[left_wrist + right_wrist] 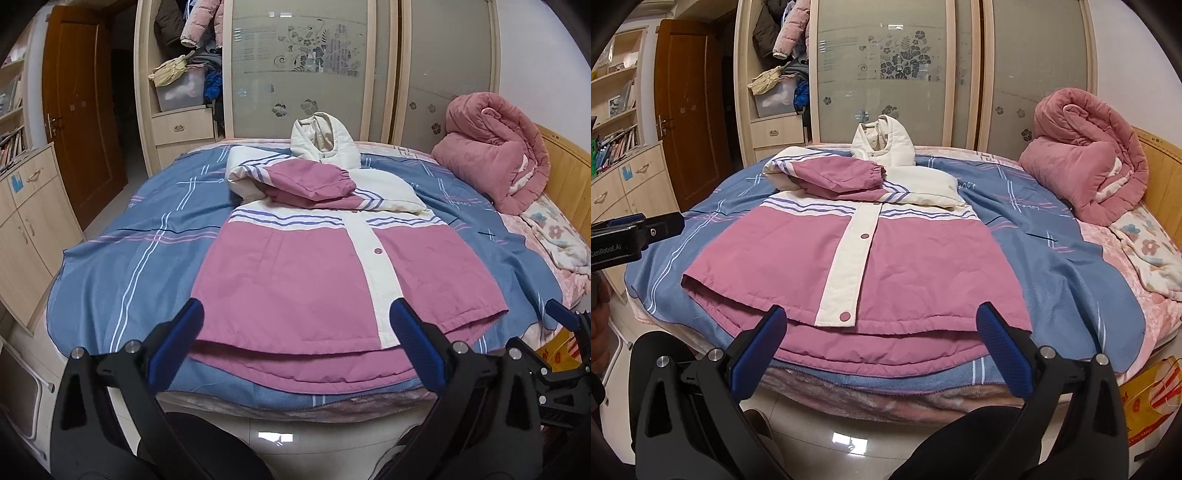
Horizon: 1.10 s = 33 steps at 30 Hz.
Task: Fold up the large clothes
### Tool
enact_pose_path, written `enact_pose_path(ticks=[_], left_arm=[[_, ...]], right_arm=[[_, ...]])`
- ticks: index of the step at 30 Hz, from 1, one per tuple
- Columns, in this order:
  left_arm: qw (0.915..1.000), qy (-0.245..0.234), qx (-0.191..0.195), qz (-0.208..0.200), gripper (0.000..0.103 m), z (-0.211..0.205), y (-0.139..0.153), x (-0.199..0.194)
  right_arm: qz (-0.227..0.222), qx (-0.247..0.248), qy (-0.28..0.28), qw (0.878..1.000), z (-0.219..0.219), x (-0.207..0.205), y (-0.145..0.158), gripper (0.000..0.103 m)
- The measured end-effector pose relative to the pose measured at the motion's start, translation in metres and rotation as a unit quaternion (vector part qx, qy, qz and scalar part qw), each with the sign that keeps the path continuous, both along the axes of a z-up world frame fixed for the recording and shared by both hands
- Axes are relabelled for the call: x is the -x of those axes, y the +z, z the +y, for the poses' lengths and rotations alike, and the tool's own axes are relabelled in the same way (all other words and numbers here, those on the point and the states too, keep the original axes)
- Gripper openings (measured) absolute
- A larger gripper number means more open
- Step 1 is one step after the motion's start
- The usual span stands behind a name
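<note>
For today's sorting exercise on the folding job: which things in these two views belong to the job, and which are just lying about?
Belongs to the job:
pink and cream jacket, one sleeve already folded across its chest
left gripper, open
right gripper, open
blue bedspread under the jacket

Just lying about:
rolled pink quilt
wardrobe
brown door
bookshelf

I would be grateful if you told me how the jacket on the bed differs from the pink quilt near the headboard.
The jacket lies spread flat on the blue sheet, one sleeve folded across its chest; the pink quilt is bundled into a tall heap. The jacket is two-toned, pink and cream with purple stripes; the quilt is nearly all plain pink. The jacket has snap buttons; the quilt shows none. Both are padded, and neither is held.
</note>
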<state>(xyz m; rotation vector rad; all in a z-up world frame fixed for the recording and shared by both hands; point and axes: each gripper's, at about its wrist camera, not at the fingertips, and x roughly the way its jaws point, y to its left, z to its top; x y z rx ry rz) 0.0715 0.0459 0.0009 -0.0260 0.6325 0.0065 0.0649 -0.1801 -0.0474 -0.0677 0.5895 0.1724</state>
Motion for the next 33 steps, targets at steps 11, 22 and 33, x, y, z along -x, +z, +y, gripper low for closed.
enact_pose_path(ticks=[11, 22, 33], left_arm=[[0.9998, -0.019, 0.002, -0.004, 0.101, -0.009, 0.003, 0.005], [0.9997, -0.022, 0.006, 0.0, 0.101, -0.005, -0.001, -0.004], [0.9993, -0.032, 0.019, 0.004, 0.101, 0.005, -0.01, -0.015]], right_arm=[[-0.007, 0.005, -0.01, 1.0, -0.006, 0.009, 0.004, 0.102], [0.0, 0.013, -0.01, 1.0, 0.002, -0.004, 0.002, 0.102], [0.005, -0.019, 0.034, 0.999, 0.016, -0.066, 0.024, 0.102]])
